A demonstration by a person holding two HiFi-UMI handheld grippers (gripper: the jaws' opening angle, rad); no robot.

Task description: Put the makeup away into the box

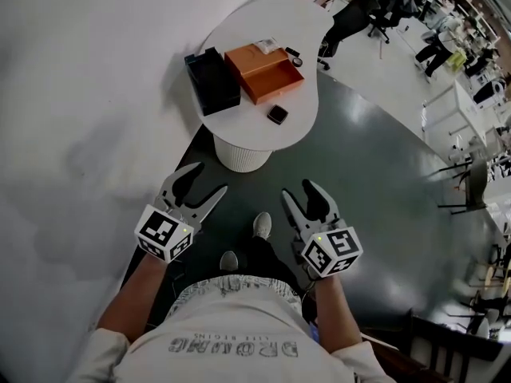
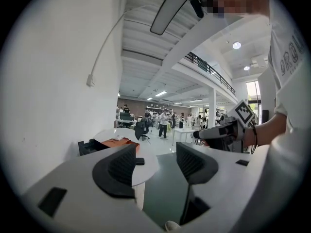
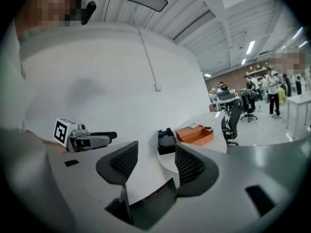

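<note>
two grippers hung out in front of me, well short of the white round bench (image 1: 239, 130). my left gripper (image 1: 204, 180) had its jaws apart with nothing between them. my right gripper (image 1: 297, 191) was likewise open and empty. on the far bench an orange box (image 1: 263, 74) lay open, with a black box (image 1: 211, 82) just beside it on the left. a small black square makeup case (image 1: 277, 115) sat on the bench top near the orange box's near right corner, apart from it. my shoes (image 1: 262, 225) stood on the dark floor (image 1: 359, 214) between the grippers.
</note>
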